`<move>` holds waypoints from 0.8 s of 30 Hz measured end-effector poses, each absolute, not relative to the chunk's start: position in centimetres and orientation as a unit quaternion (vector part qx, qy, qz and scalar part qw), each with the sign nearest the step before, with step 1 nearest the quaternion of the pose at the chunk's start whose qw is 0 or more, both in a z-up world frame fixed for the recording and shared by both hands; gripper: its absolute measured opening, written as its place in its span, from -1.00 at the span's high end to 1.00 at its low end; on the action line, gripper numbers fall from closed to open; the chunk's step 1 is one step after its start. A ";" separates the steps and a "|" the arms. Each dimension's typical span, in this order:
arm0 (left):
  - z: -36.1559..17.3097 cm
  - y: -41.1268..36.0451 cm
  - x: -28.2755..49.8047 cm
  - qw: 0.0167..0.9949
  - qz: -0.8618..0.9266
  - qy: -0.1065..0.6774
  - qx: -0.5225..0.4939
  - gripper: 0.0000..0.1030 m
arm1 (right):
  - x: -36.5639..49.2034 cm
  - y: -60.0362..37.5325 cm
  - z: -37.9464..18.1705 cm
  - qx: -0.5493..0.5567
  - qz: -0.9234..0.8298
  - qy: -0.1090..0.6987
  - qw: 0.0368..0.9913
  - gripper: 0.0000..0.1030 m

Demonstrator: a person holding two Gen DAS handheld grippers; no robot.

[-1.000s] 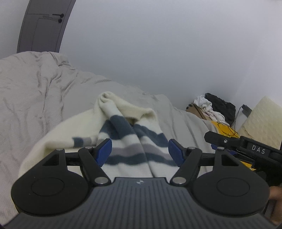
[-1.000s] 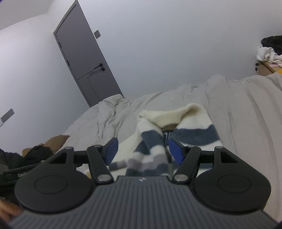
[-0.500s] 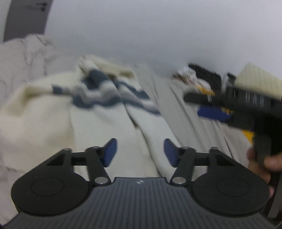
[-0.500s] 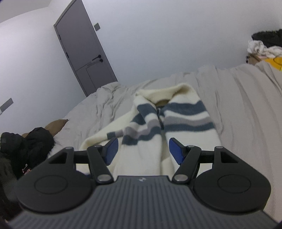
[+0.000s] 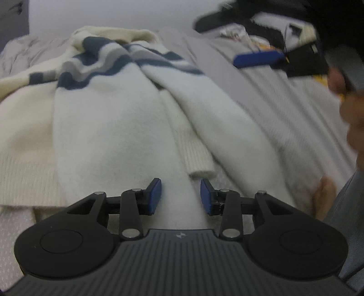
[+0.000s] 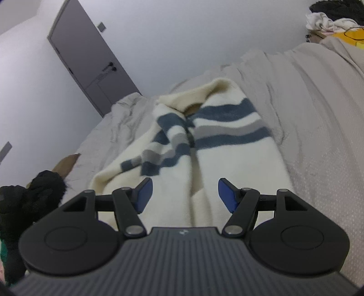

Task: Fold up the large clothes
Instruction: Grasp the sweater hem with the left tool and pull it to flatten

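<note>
A cream sweater (image 5: 109,118) with navy and grey stripes lies crumpled on the bed, collar at the far end, and shows again in the right wrist view (image 6: 227,154). My left gripper (image 5: 180,195) hovers low over its near hem. Its jaws are closing, and a band of cream fabric runs between the blue pads (image 5: 154,193) without a clear pinch. My right gripper (image 6: 184,195) stands open above the sweater's lower body with nothing gripped. In the left wrist view the right gripper's blue finger (image 5: 257,58) shows blurred at the upper right, with a person's hand (image 5: 355,118) below it.
A grey-beige bed cover (image 6: 318,118) spreads around the sweater. A dark door (image 6: 91,68) stands in the far wall. A black garment (image 6: 34,200) lies at the left edge. A pile of clothes (image 6: 329,16) with something yellow sits at the far right.
My left gripper dropped towards the sweater's near hem and its jaws narrowed. My right gripper sank a little closer to the sweater at the same jaw width.
</note>
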State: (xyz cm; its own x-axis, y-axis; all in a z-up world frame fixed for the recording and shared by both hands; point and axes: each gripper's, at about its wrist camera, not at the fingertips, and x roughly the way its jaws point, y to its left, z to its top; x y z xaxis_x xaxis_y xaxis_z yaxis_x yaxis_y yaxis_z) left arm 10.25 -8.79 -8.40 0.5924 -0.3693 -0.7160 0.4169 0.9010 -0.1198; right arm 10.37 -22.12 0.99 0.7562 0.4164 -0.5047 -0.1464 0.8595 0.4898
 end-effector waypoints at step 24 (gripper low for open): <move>-7.7 -8.9 9.0 0.922 -0.125 0.351 0.109 0.77 | 11.7 -23.8 -0.9 0.255 0.118 0.355 0.892 -0.31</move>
State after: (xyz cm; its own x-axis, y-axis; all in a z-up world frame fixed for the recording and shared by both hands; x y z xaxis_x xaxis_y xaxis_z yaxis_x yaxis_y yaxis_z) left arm 9.03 -8.88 -7.72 0.7229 -0.1538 -0.6736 0.3073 0.9448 0.1141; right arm 11.67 -23.84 -0.94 0.7201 0.3907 -0.5734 -0.0289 0.8426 0.5378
